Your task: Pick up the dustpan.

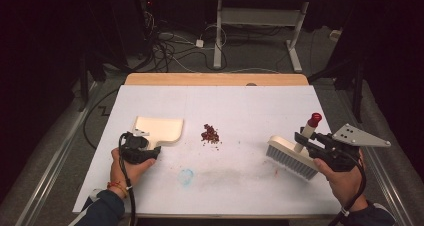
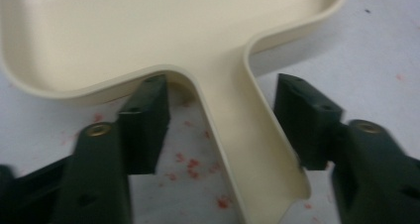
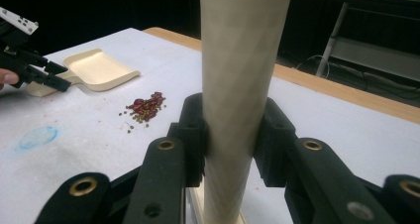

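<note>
Cream plastic everywhere in this one, lol. From the high view, the dustpan lies flat on the white surface at the left, handle pointing back toward the person, and the left tool is right at that handle. A small pile of red beans sits mid-surface, just beside the pan's right edge but not touching it. Over on the right, the right tool has the brush by its handle, bristles down on the surface, red cap up top, well apart from the beans. Left gripper view: the dustpan's handle runs between the two black jaws; the right one looks to be against the handle's edge, the left one has a clear gap with speckled surface showing through, so the left tool is spread around the handle, not pinching it. Right gripper view: the brush handle stands upright with both jaws pressed on its sides, so the right tool is pinching it firmly. Farther off you see the beans, the dustpan and the left tool at the pan's handle.
</note>
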Tool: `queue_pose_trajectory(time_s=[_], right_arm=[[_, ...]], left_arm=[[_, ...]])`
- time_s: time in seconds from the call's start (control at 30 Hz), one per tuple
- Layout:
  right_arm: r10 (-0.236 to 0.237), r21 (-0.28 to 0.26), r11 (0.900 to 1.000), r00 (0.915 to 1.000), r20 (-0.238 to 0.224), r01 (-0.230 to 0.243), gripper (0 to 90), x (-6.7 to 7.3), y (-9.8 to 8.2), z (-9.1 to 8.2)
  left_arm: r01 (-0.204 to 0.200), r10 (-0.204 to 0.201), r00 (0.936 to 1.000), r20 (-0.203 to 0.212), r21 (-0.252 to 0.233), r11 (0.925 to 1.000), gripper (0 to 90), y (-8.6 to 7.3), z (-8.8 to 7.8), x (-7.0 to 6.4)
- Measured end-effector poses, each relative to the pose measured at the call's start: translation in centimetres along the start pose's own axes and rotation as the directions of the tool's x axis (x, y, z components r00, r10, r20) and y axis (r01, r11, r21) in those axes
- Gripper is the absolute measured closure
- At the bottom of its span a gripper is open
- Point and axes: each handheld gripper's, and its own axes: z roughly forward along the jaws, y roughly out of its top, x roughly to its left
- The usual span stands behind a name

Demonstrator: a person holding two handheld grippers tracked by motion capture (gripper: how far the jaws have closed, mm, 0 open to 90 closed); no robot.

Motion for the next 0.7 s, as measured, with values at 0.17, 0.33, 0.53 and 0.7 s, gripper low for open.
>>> queue_pose_trajectory(time_s=[0.17,0.33,0.53,0.7], right_arm=[[0.004,0.010,1.000,1.0000,-0.003,-0.004,69.7,0.0,-0.2,0.2],[0.010,0.010,1.000,0.9999,-0.007,-0.010,69.7,0.0,-0.1,0.5],[0.006,0.010,1.000,0.9999,-0.014,-0.006,69.7,0.0,0.0,1.0],[-0.001,0.015,1.000,0.9999,-0.012,0.001,69.7,0.1,0.0,1.2]], left_arm=[[0.000,0.000,1.0000,-0.006,-0.001,1.0000,63.3,0.1,0.0,0.6],[-0.012,0.012,0.9999,0.003,0.002,0.9999,64.0,0.2,-0.1,0.8],[-0.051,0.052,0.9987,-0.003,0.006,0.9987,64.2,0.4,-0.6,0.9],[-0.080,0.080,0.9967,-0.015,-0.007,0.9968,64.4,0.3,-1.5,0.9]])
